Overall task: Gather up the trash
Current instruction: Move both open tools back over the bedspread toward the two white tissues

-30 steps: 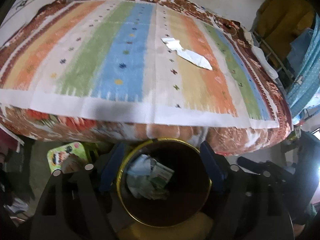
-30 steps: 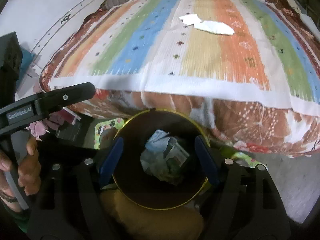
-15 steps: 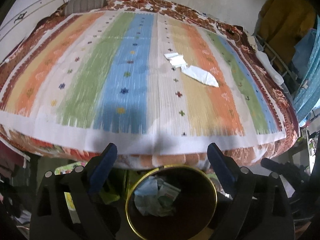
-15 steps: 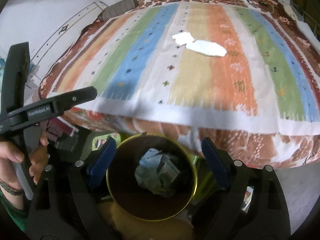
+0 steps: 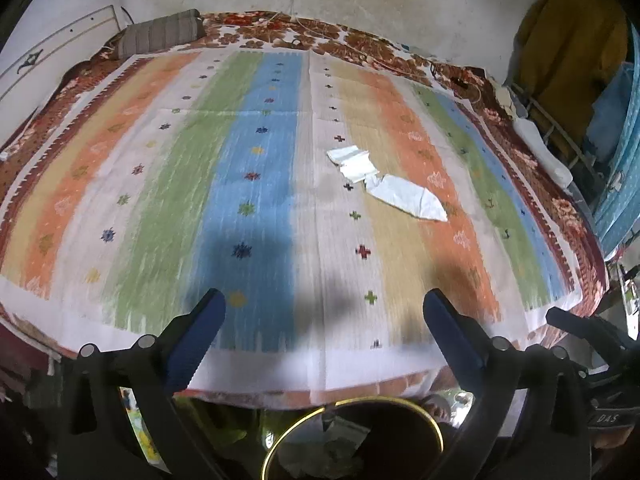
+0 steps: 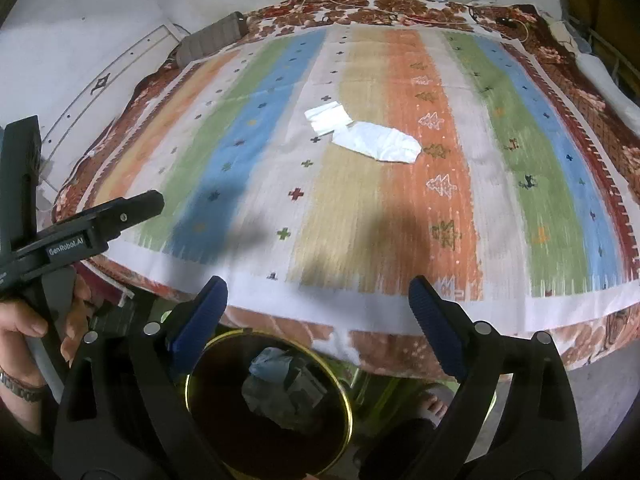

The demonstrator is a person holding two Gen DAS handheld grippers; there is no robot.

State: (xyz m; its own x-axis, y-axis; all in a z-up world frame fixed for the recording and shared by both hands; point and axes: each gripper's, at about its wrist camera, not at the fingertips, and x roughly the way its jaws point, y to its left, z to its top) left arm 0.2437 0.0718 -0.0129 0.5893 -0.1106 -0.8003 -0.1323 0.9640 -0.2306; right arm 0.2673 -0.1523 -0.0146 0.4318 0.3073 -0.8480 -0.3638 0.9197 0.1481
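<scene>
Blue-padded jaws of the left gripper (image 5: pixel 324 316) and right gripper (image 6: pixel 318 300) have just been opening and stand wide, empty. Low in frame sits the gold-rimmed bin (image 6: pixel 224 340); reach up-frame across the striped bedspread (image 5: pixel 160 200), pinching the white paper scraps (image 5: pixel 404 196) flat.

Your left gripper (image 5: pixel 324 310) and right gripper (image 6: pixel 318 294), jaws just opening wider and empty, have lifted from over the bin (image 6: pixel 268 404) toward the bed (image 6: pixel 360 208).
</scene>
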